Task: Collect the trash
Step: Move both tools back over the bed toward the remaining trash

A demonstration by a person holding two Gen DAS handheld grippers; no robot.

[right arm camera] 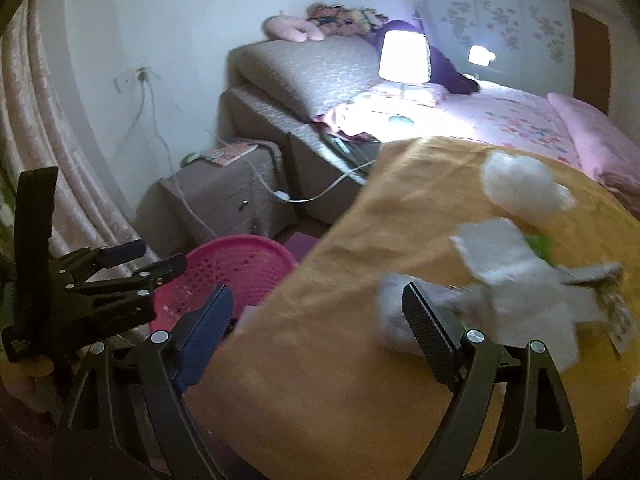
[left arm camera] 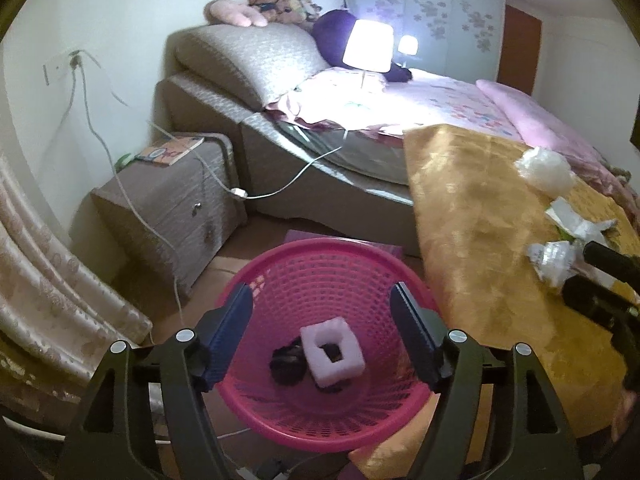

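Well, we are looking across a bedroom where a bed (left arm camera: 360, 120) with a pink flowered sheet is filling the far side, a lit lamp (left arm camera: 368, 46) glowing on it and soft toys (left arm camera: 256, 10) sitting on the headboard. Nearer to us, a bench (left arm camera: 480, 220) under a golden-yellow cloth is taking up the right side, and a grey nightstand (left arm camera: 176, 200) with a book (left arm camera: 170, 150) on top is standing by the wall on the left, white cables (left arm camera: 280, 184) trailing from the wall socket.

We are holding the left claw (left arm camera: 322, 306) above a pink mesh basket (left arm camera: 320, 264) on the floor beside the bench. Its jaws are standing apart with nothing between them; a white foam block (left arm camera: 332, 356) with a square hole is lying at the bottom of the basket, next to a dark scrap (left arm camera: 286, 364) we cannot identify.

We are pointing the right claw (right arm camera: 318, 306) at the edge of the bench, jaws wide and gripping nothing. Its right finger is sitting just in front of crumpled whitish wrappers (right arm camera: 520, 280), though the blur is keeping us from telling whether it is touching them. More trash is lying on the cloth beyond: a white fluffy wad (right arm camera: 516, 184) nearer the bed, and a bit of green (right arm camera: 540, 246) showing among the wrappers. In the right wrist view the left claw (right arm camera: 154, 258) is showing over the basket's rim (right arm camera: 240, 244)
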